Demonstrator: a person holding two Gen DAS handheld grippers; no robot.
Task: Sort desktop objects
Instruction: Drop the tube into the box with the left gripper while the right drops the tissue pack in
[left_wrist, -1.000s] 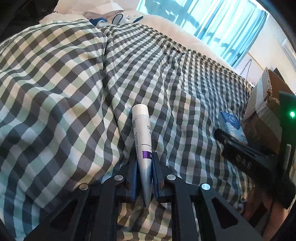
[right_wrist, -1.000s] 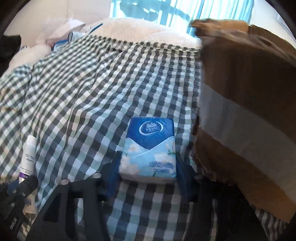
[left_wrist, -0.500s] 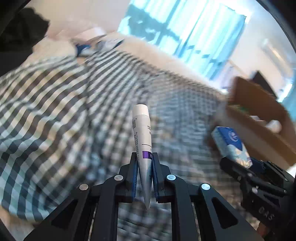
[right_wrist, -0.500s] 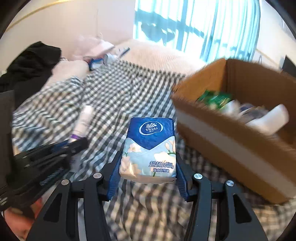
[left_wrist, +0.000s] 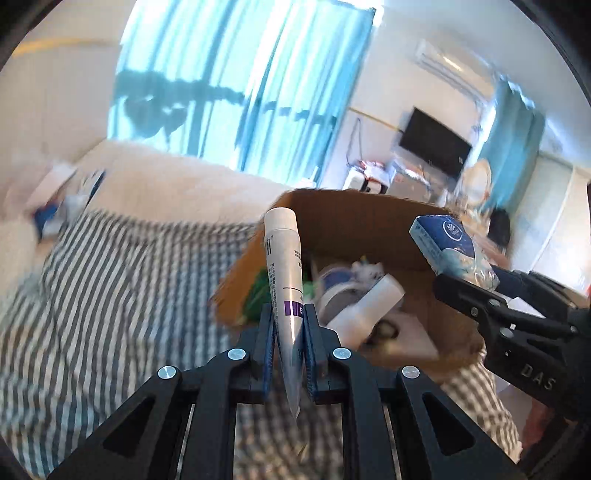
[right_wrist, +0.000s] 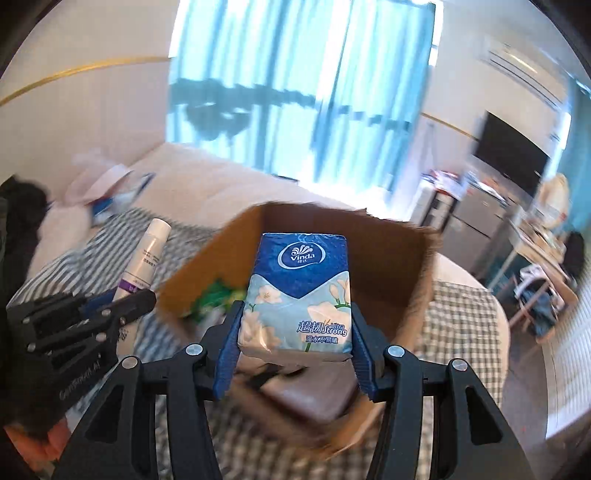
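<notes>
Carry step: left gripper (left_wrist: 289, 332) clamps a white plastic tube (left_wrist: 284, 266), right gripper (right_wrist: 295, 334) grips a blue soft tissue pack (right_wrist: 297, 291), both before the brown cardboard box (right_wrist: 384, 236) at twelve o'clock; next likely calls for releasing inside.

Left gripper (left_wrist: 289, 332): jaws clamp white tube (left_wrist: 284, 273) (cap up) before open cardboard box (left_wrist: 354, 225); checked bedspread (left_wrist: 122, 295) below.
</notes>
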